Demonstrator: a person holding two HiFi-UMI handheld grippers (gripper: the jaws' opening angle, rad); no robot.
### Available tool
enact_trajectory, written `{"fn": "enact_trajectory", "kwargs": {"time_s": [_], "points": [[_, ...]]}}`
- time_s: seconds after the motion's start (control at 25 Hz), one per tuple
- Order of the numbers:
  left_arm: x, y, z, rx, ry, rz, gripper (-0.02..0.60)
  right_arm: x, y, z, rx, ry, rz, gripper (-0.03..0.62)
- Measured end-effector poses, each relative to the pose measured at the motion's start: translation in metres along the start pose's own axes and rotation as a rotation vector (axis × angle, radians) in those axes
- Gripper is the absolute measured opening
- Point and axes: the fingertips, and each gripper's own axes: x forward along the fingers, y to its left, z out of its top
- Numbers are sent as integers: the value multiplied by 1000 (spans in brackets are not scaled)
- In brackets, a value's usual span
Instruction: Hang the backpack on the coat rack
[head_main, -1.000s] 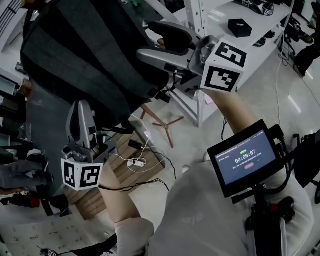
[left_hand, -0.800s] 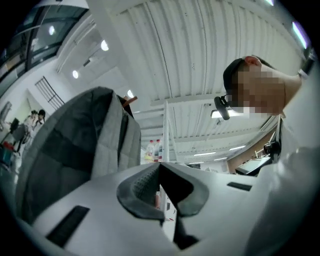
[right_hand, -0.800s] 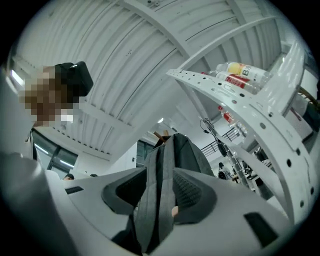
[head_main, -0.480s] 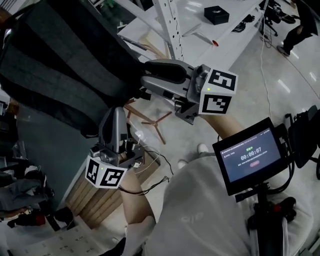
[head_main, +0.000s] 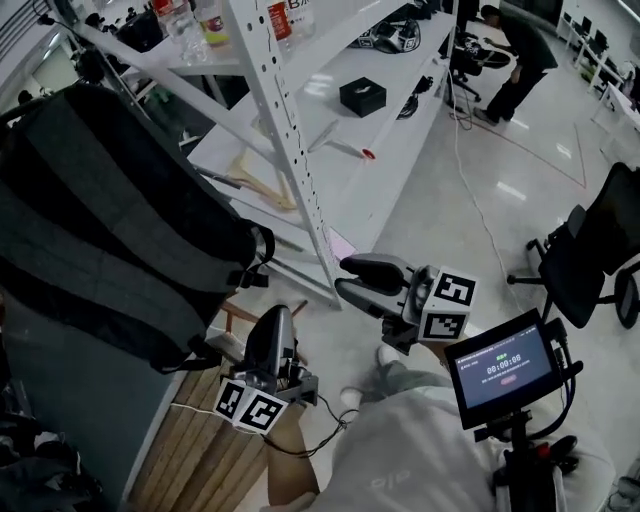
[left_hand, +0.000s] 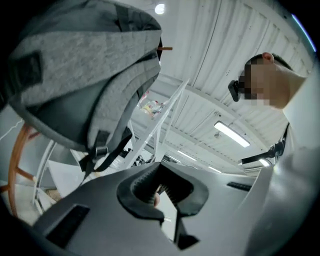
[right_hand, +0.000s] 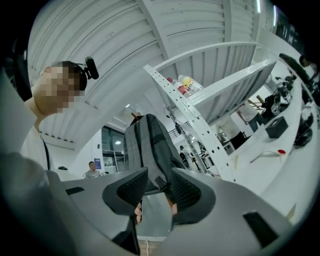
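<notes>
A large grey and black backpack (head_main: 110, 220) hangs at the left, free of both grippers. In the left gripper view the backpack (left_hand: 75, 65) is overhead, with the coat rack's wooden pole (left_hand: 20, 150) beside it. My left gripper (head_main: 280, 315) is below the pack's lower right corner, pointing up at it, shut and empty; its pads (left_hand: 142, 182) meet. My right gripper (head_main: 342, 278) is further right, near the shelf post, and points left. Its pads (right_hand: 125, 190) stand a narrow gap apart with nothing between them. The backpack (right_hand: 147, 145) shows far beyond them.
White metal shelving (head_main: 290, 150) stands right behind the pack, with a black box (head_main: 362, 95) on one shelf. An office chair (head_main: 590, 250) is at the right and a person (head_main: 515, 45) bends over at the back. Wooden rack legs (head_main: 235, 315) and a cable lie on the floor.
Both grippers have dropped down and away from the backpack's underside. The right jaws, wide apart a second ago, have come nearly together. The backpack stays hanging by itself.
</notes>
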Motion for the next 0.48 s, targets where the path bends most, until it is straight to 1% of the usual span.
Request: {"fn": "enact_trajectory", "kwargs": {"time_s": [0.12,0.2,0.36,0.48], "points": [[14,-10,-27,-44,50,-52,6,-29,2,-5,-14,1,-74,155],[22,-22,-39,-62,75,-72,6,-49,6,-3,-23,-7,-97,155],[41,-56,-53,-22,129,-119,6,-85,10,12,-52,-55,-109,155],[57,-88,-60,-15,131,-139,6,-116,4,28,-27,-109,-115,155]]}}
